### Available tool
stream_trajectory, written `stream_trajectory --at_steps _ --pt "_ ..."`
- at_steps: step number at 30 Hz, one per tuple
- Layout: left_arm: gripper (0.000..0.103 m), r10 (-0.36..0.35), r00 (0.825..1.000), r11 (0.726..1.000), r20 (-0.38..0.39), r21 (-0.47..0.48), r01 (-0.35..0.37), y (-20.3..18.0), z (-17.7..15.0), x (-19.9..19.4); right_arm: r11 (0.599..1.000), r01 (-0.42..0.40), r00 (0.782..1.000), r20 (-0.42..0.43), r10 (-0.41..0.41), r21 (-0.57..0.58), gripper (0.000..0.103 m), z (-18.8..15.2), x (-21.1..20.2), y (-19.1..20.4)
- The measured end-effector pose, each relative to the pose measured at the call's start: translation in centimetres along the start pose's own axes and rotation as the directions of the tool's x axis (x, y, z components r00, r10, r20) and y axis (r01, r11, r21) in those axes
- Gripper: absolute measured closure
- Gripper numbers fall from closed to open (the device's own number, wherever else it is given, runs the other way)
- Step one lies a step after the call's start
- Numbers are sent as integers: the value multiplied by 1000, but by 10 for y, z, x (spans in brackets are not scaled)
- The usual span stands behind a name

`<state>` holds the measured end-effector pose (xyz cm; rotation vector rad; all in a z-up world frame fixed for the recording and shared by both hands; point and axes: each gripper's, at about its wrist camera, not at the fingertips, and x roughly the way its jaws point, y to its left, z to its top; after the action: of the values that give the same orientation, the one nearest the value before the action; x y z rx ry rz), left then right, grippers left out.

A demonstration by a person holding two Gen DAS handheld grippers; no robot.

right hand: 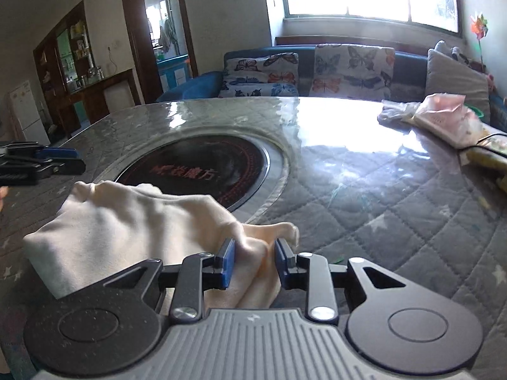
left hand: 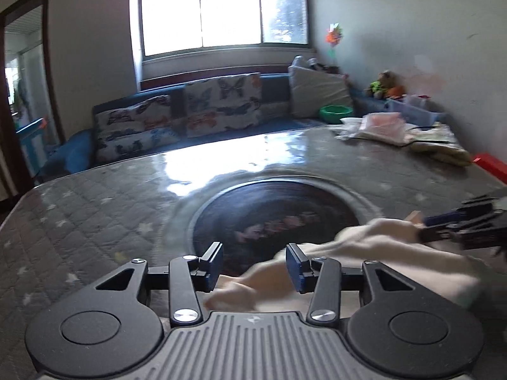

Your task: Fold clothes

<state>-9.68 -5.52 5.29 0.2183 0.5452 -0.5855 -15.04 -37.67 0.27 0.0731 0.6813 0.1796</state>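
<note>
Cream cloth point(right hand: 126, 221), a soft garment already doubled into a thick bundle, lies on the near part of the quilt-covered worktop point(right hand: 380, 196), partly over the rim of the dark round inset plate point(right hand: 196, 164). The right tool point(right hand: 255, 264) has a bunched ridge of the fabric between its blue pads point(right hand: 228, 262); the jaws stand partly apart, and the cloth looks loose between them rather than pinched, so this reads as a release, not a grip. The left tool point(left hand: 255, 269) is also part-open, its pads clear of the fabric, with a corner of the garment lying just under and between them; nothing is held there. From the left wrist view the right tool point(left hand: 450, 231) sits at the bundle's far right edge.

The step in hand looks like letting go after a fold. To do it well, each tool should lift straight up and away so no pad drags a layer and spoils the crease. The bunched ridge at the right tool is the weak spot: it wants smoothing flat before the next fold. A fresh grip should take the whole doubled edge, both layers together, near the corners. The worktop's glossy cover may let the bundle slide, so pulls ought to be slow.

A separate heap of clothes point(right hand: 437, 117) waits at the far right.
</note>
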Motion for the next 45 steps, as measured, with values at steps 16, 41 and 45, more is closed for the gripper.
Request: stream_trajectory --at_steps 16,41,45 --pt "54 -29 995 999 -94 -31 27 -7 -33 18 984 160 986 68 -154 -82 89 -1 3 16" --pt "53 -9 992 994 -127 -109 -4 -7 -6 69 1000 -2 999 34 2 -1 82 21 29 47" --pt "53 -12 996 992 -93 -123 1 -8 -2 57 999 -21 998 56 23 -42 74 14 5 52"
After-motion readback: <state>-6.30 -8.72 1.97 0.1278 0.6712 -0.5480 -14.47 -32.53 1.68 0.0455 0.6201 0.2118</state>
